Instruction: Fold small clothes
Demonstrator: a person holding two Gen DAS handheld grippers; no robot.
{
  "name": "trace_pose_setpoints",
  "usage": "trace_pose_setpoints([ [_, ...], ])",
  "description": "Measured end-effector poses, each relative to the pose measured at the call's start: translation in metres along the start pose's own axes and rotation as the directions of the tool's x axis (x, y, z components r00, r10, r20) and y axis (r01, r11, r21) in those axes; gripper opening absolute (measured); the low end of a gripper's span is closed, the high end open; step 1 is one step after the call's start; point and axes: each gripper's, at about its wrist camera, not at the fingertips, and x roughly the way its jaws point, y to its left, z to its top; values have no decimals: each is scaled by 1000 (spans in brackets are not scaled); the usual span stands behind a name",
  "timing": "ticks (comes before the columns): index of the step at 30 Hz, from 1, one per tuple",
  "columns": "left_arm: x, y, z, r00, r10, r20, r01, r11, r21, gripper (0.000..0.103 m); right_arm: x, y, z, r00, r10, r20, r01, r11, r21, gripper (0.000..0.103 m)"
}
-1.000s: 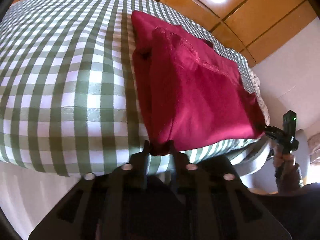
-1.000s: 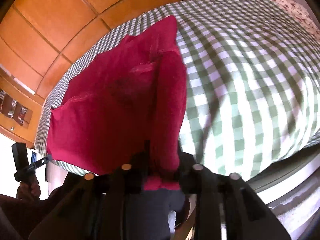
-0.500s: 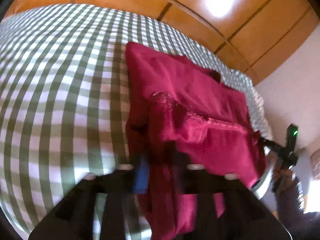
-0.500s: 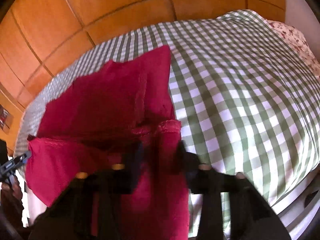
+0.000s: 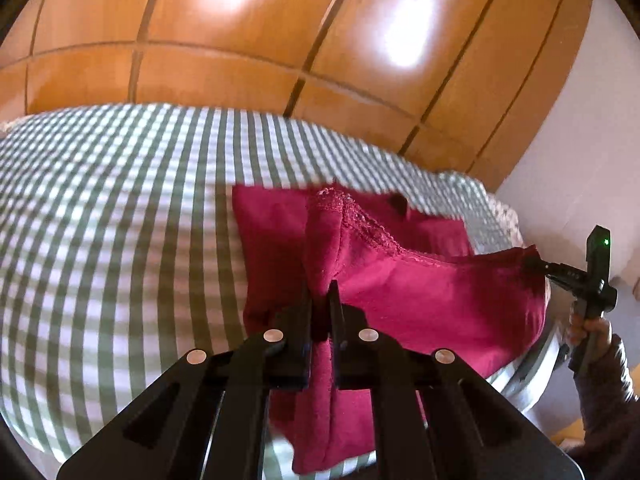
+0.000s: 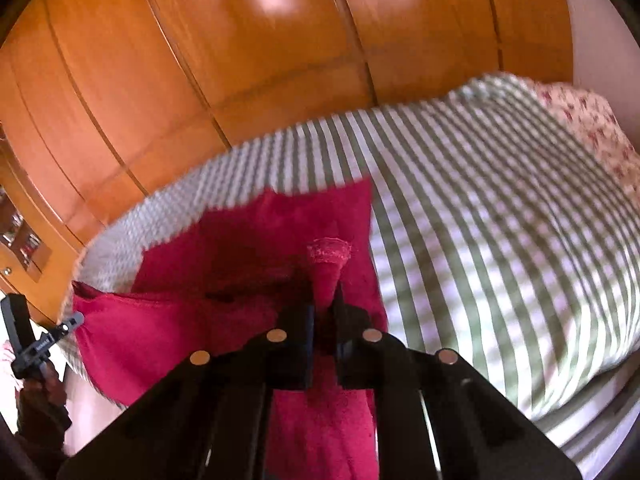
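A small dark red garment with a lace-trimmed edge lies on a green-and-white checked bed. My left gripper is shut on one corner of its near edge and holds it lifted above the bed. My right gripper is shut on the other corner of the red garment. The held edge hangs stretched between the two grippers over the rest of the cloth. The right gripper also shows in the left wrist view, and the left gripper in the right wrist view.
Orange wooden wardrobe panels stand behind the bed. A floral pillow lies at the bed's far right. A white wall is to the right. The bed's near edge drops off below the grippers.
Both grippers have lifted the garment's near edge off the bed and carried it forward over the rest of the cloth. The view has tilted up toward the wardrobe.
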Motion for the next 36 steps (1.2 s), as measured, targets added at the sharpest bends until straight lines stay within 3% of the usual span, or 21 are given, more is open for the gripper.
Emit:
trace_pose_setpoints([
  [6,30,14,52,997,44,65,-43,999,-19,6,45,4,59,999,-9,50,8,1000,20,7],
  [11,74,29,85,992,111,64,-108,993,-51,6,102,3,88,998,-63,16,62,997,42,6],
  [17,135,43,100,977,214,-11,-214,976,-41,6,174,-16,88,985,-162,-66,166,984,62,6],
  [20,167,59,95,958,264,-107,-273,960,-69,6,201,-27,78,979,-172,-112,180,981,69,8],
  [22,174,61,91,942,303,-147,-315,947,-66,13,200,-32,74,979,-168,-112,176,982,73,22],
  [23,171,61,91,937,319,-141,-331,941,-72,27,195,-33,73,980,-168,-105,176,982,74,49],
  [24,166,60,92,931,342,-130,-353,932,-79,48,185,-31,73,981,-173,-84,179,982,67,65],
  [26,144,55,92,923,381,-60,-385,916,-113,52,159,-25,71,982,-187,-29,188,982,31,69],
  [29,109,31,82,939,342,46,-337,937,-90,52,122,-11,65,992,-125,17,125,992,3,69],
  [32,96,-2,59,955,277,102,-280,960,10,52,92,12,45,1000,-9,8,10,998,-56,69],
  [34,100,-16,42,962,257,89,-262,963,60,52,83,26,20,995,91,-43,-94,993,-70,69],
  [36,121,-17,26,962,273,3,-272,959,81,52,86,32,-5,991,88,-101,-97,991,-88,69],
])
